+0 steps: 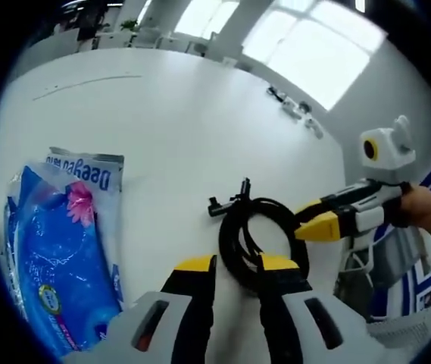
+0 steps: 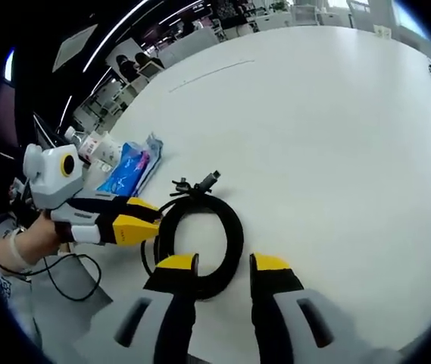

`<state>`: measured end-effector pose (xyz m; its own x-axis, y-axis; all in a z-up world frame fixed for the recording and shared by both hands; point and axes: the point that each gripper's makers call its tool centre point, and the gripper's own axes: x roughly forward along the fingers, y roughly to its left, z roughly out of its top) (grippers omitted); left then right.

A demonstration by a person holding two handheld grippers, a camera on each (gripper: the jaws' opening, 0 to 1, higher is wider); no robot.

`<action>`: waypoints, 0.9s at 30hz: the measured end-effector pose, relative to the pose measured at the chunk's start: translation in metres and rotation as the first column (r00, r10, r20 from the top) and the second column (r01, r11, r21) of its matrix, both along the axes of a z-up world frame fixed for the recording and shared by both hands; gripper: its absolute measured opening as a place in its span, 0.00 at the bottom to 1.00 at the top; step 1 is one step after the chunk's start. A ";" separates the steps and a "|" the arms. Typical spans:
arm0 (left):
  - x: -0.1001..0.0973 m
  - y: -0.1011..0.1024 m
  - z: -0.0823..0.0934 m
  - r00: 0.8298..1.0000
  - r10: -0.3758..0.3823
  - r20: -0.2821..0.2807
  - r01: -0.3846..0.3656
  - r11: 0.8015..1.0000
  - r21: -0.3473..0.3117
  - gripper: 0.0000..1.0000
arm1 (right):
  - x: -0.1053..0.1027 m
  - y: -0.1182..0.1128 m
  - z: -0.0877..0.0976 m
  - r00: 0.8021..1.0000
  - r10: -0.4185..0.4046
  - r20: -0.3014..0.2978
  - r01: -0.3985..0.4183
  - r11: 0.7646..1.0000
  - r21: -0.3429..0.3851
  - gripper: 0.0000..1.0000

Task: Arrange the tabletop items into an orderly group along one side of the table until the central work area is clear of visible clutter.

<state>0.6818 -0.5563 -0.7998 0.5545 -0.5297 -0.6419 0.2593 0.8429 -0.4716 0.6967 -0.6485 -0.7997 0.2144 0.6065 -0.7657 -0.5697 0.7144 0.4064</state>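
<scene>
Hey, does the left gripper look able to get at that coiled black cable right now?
Probably yes: the left gripper is open, jaws straddling the near edge of the coiled black cable, with nothing between them.

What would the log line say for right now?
left gripper: open, jaws straddle coiled black cable | right gripper: open, at cable's other side | blue packet: flat on white table, beside cable

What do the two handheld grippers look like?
Both match: the left gripper and right gripper have pale grey bodies with dark slots, black jaws and yellow tips. Seen side-on, the right gripper has black-and-yellow jaws ahead of a white grip held by a hand.
</scene>
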 end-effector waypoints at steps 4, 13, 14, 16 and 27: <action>0.000 0.002 0.002 1.000 0.004 0.007 -0.004 1.000 0.003 0.26 | 0.002 -0.001 0.004 0.999 0.018 0.039 -0.017 1.000 -0.015 0.28; 0.000 0.003 0.017 0.999 0.016 0.039 -0.015 1.000 -0.008 0.27 | 0.005 -0.003 0.012 0.997 0.031 0.077 -0.031 1.000 -0.005 0.33; -0.001 0.004 0.019 0.999 0.018 0.038 -0.017 1.000 -0.008 0.26 | 0.005 -0.002 0.012 0.997 0.032 0.077 -0.032 0.999 -0.005 0.33; -0.002 0.007 0.021 0.999 0.024 0.047 -0.024 1.000 -0.003 0.26 | 0.005 -0.002 0.014 0.996 0.042 0.084 -0.041 0.999 -0.012 0.33; -0.009 0.027 0.034 0.994 0.097 0.058 -0.096 0.995 -0.022 0.25 | 0.017 0.025 0.044 0.969 0.138 0.203 -0.149 0.988 0.043 0.31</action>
